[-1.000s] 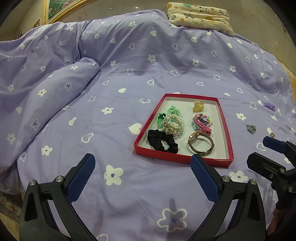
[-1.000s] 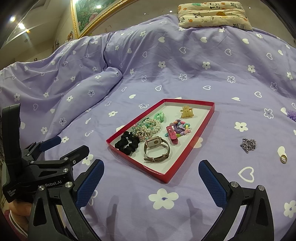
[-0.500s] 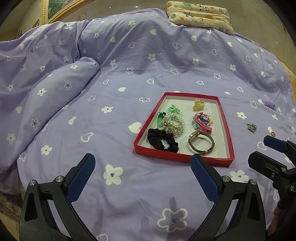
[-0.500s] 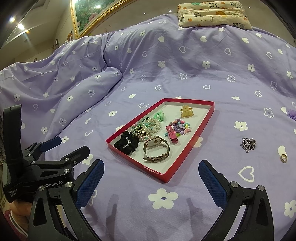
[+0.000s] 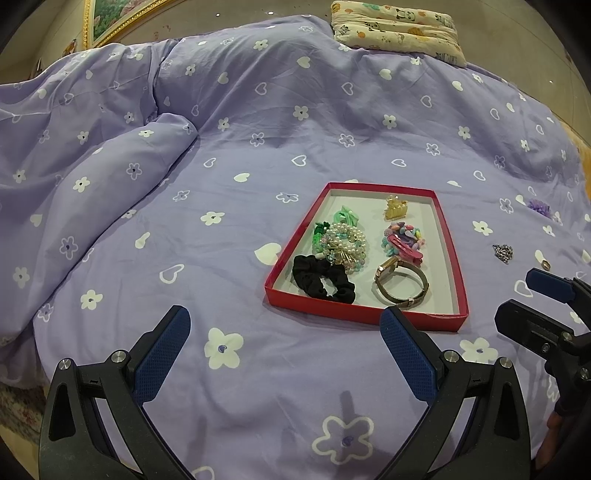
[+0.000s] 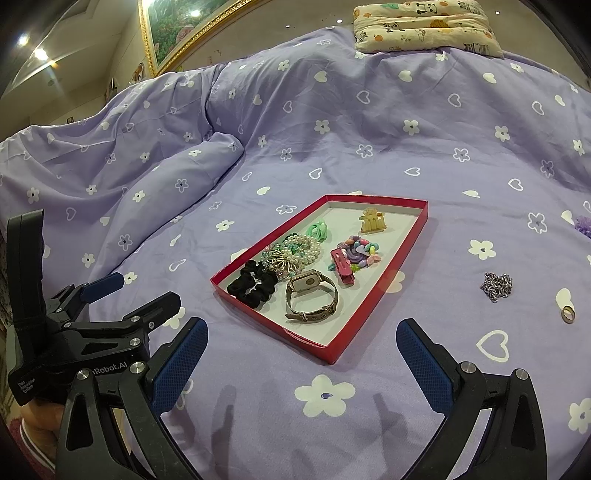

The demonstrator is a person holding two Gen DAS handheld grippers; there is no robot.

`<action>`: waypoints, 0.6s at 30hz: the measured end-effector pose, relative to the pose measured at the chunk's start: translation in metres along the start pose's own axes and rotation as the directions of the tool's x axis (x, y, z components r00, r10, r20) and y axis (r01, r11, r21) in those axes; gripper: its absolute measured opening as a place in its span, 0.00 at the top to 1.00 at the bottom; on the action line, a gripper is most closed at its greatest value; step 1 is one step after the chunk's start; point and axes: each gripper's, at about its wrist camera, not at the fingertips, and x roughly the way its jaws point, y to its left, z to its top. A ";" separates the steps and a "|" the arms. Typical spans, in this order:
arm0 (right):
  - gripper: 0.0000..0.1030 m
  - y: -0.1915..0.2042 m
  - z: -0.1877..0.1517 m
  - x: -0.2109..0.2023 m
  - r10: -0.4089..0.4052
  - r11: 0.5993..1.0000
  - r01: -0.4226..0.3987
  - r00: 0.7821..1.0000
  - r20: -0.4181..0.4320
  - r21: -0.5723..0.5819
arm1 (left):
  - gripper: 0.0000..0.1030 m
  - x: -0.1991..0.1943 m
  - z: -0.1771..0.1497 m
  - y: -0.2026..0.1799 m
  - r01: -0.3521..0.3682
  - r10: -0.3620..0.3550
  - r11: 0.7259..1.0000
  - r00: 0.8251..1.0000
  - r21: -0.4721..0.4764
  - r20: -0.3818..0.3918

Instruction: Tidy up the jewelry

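One red tray (image 6: 384, 291) is sitting on the bed, holding one black scrunchie (image 6: 251, 284), one watch (image 6: 310, 295), one pearl bracelet (image 6: 303, 249), one gold claw clip (image 6: 372, 220), one pink clip (image 6: 341, 270), one green hair tie (image 6: 318, 229) and one cluster of colored bands (image 6: 362, 251). Lying outside it are one chain (image 6: 496, 286), one ring (image 6: 567, 314) and one purple piece (image 6: 583, 225). One pillow (image 6: 424, 26) is resting at the far end, and two grippers are showing, one left (image 5: 284, 325) and one right (image 6: 301, 336).

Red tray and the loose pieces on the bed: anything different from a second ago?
Almost nothing. The left wrist view has crept slightly, so the red tray sits a touch higher in it. Both tools, left and right, stay open and empty. The chain, ring and purple piece still lie outside the tray.
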 end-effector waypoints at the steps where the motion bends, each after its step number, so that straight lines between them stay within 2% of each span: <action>1: 0.00 0.001 0.000 0.000 0.000 1.000 0.000 1.000 -0.001 0.000 | 0.00 0.000 0.000 0.000 -0.001 0.001 1.000 1.000 0.000 0.000; 18: 0.00 -0.002 -0.001 0.001 -0.001 1.000 0.001 1.000 -0.003 0.003 | 0.00 0.002 0.000 -0.001 0.003 -0.003 1.000 1.000 0.003 -0.001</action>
